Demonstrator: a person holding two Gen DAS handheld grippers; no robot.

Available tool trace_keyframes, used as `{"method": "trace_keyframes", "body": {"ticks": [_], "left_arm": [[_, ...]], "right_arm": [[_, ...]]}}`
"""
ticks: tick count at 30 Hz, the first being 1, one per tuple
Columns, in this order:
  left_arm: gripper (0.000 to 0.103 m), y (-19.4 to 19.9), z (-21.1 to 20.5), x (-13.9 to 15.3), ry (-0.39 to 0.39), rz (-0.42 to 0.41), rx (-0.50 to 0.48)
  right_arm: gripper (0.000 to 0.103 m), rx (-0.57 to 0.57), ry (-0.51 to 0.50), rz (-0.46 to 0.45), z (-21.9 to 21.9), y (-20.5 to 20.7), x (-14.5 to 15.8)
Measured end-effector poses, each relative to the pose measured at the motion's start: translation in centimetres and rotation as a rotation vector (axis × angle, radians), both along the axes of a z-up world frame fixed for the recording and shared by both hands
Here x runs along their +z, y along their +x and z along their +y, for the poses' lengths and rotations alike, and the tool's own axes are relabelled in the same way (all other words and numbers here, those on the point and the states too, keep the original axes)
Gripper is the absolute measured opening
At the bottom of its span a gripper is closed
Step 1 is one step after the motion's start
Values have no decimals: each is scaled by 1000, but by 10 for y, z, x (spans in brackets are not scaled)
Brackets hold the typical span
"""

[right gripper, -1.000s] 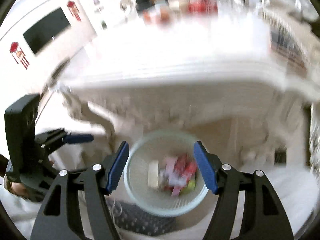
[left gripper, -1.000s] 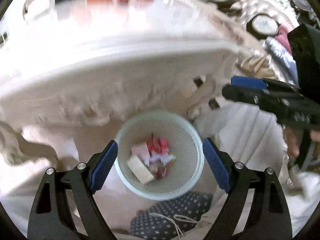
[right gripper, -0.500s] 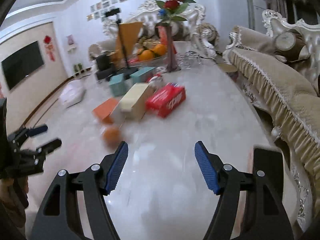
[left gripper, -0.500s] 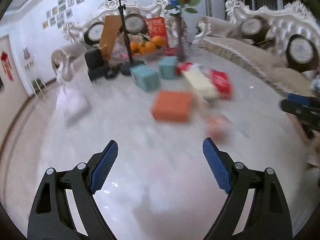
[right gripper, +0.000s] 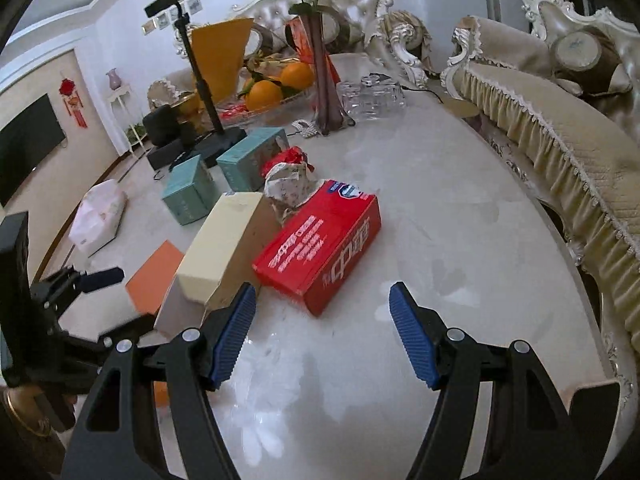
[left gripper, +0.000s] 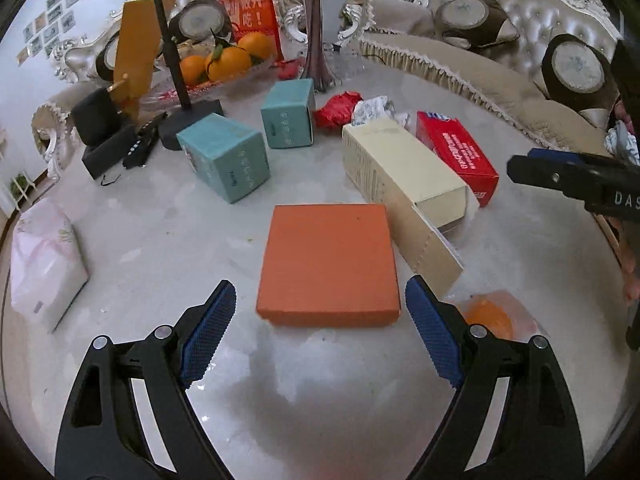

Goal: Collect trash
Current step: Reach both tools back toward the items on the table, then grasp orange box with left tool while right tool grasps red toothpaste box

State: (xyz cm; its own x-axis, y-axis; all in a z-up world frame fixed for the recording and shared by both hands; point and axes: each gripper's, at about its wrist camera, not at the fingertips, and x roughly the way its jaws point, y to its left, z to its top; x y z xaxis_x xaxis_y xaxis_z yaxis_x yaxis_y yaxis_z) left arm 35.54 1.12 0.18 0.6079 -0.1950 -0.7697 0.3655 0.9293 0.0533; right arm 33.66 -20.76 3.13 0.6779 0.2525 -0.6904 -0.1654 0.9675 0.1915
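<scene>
My left gripper [left gripper: 320,336] is open and empty, just short of a flat orange box [left gripper: 329,264] on the marble table. A cream carton [left gripper: 400,170] with an open flap, a red box [left gripper: 456,156], two teal boxes [left gripper: 224,156], red and white crumpled wrappers [left gripper: 362,108] and an orange wrapper [left gripper: 490,314] lie around. My right gripper [right gripper: 322,332] is open and empty, a little short of the red box [right gripper: 320,246] and cream carton [right gripper: 222,240]. The orange box also shows in the right wrist view [right gripper: 154,276].
A fruit tray with oranges [left gripper: 224,62], a vase [left gripper: 316,36], a camera stand [left gripper: 180,88] and black items [left gripper: 108,136] stand at the back. A pink tissue pack [left gripper: 42,264] lies at the left. Glasses [right gripper: 370,96] stand by the vase. A sofa [right gripper: 560,152] borders the table's right edge.
Both grippers swung up from the trash basket on the floor to the tabletop, then moved closer to the boxes. Both stay open and empty.
</scene>
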Motion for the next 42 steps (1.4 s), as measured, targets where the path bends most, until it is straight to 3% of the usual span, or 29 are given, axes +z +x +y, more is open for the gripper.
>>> {"method": "trace_keyframes", "body": {"ticks": [7,13,16,19,23,30,33,34,36,40,42], "left_arm": [[85,13,1,-10,-39,42,32],[85,15,9,-11,-23,49,32],[85,17,3,-12,-21,56,14],[85,20,-1,-11,-16,50,7],[85,29,5,-11,2,56,48],[87,36,6,-19,-12,86,106],[87,35,5,-19,-9,85,136],[86,34,6,-19,-10,85,144],[76,32,9,-17,-16,84,175],[75,22,14,-15,-54,92,194],[75,13,20,-11,-120,90,206]], "right_arm": [[66,-60,-43,37,20,28,-5],[66,-128,-92,68,32,51,-6],[66,-115,-106,86,39,60,-8],[66,-95,-182,93,39,58,-9],[66,-75,-216,90,22,52,-10],[66,-84,-99,177,-5,56,-28],[64,-61,-139,137,-1,53,-30],[47,-35,-152,123,2,52,-31],[45,-26,-181,99,4,46,-30],[45,1,-91,50,-4,22,-17],[45,9,-28,20,-13,5,-6]]}}
